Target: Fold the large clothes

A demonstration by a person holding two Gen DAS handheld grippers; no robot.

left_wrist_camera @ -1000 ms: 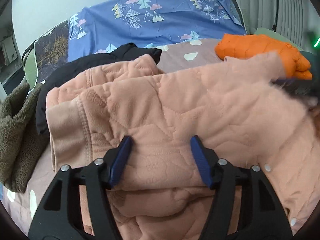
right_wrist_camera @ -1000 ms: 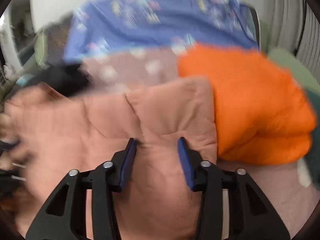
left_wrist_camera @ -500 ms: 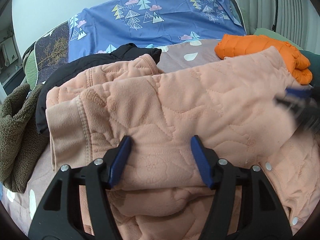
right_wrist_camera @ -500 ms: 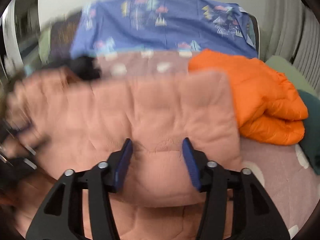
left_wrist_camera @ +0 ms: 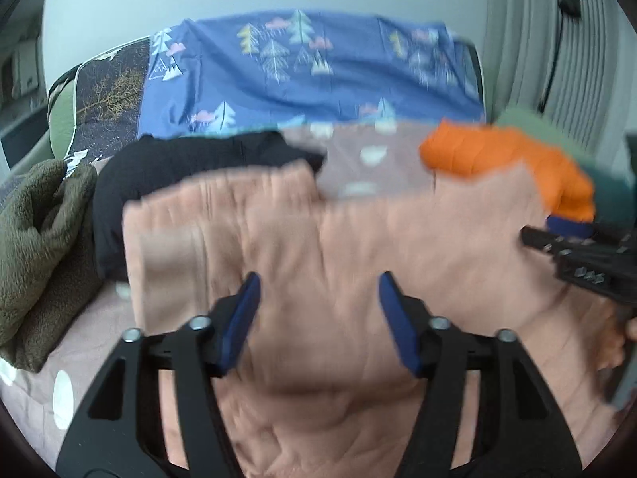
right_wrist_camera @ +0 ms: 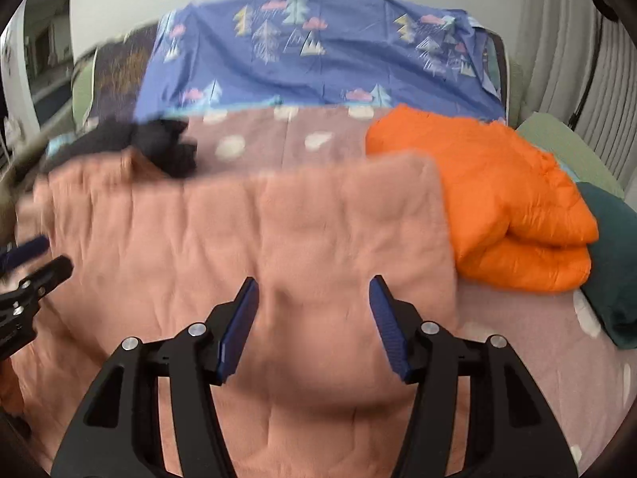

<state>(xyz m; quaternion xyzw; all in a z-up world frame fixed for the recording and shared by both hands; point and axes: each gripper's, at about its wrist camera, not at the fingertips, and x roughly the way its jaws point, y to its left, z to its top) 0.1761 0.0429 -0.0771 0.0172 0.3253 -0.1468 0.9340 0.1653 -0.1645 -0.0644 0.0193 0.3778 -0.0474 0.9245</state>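
Note:
A large peach quilted fleece garment (left_wrist_camera: 318, 247) lies folded over on the bed; it also fills the right wrist view (right_wrist_camera: 247, 239). My left gripper (left_wrist_camera: 318, 298) is open, its blue pads (left_wrist_camera: 243, 318) spread just above the garment's near left part. My right gripper (right_wrist_camera: 314, 302) is open, pads (right_wrist_camera: 382, 318) spread above the near right part. The right gripper shows at the right edge of the left wrist view (left_wrist_camera: 577, 255); the left gripper shows at the left edge of the right wrist view (right_wrist_camera: 28, 279). Both views are motion-blurred.
An orange puffer jacket (right_wrist_camera: 497, 199) lies folded at the right, a dark teal garment (right_wrist_camera: 613, 259) beyond it. A black garment (left_wrist_camera: 179, 175) and an olive fleece (left_wrist_camera: 36, 247) lie at the left. A blue tree-print sheet (left_wrist_camera: 310, 79) covers the back. The pink spotted bedsheet (right_wrist_camera: 537, 358) lies underneath.
Both grippers have pulled back from the garment, which now sits lower and farther away. The right gripper's jaws have spread wider. The garment's far fold now lies flat on the bed.

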